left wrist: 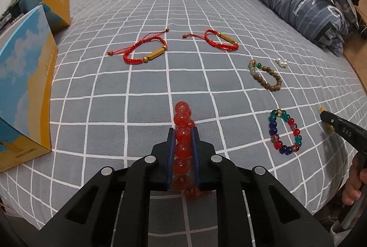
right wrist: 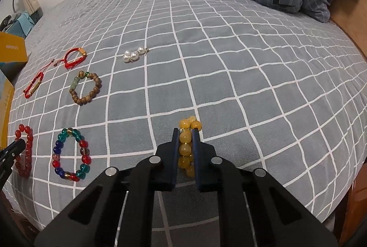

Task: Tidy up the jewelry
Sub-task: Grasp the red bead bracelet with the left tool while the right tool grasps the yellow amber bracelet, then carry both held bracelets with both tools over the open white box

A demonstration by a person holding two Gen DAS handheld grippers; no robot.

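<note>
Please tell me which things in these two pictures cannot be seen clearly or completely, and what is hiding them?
- Red bead bracelet, left wrist view: near beads hidden behind the left gripper clamped on it.
- Yellow bead bracelet, right wrist view: its sides covered by the right gripper; in the left wrist view only bits show.
- Pearl pieces: too small to identify.
- Yellow and blue boxes: cut off by the left edge.

The red bead bracelet (left wrist: 182, 132) looked like glossy, translucent glass; the yellow bead bracelet (right wrist: 187, 146) was waxier, with a softer shine. Both hand-held grippers were matt black plastic (bright metal pins at the joints). The bed (right wrist: 206, 63) wore soft, matt woven cloth. The brown bead bracelet (right wrist: 86, 88) seemed dull wood, and the pearls (right wrist: 134, 55) gleamed smooth.
</note>
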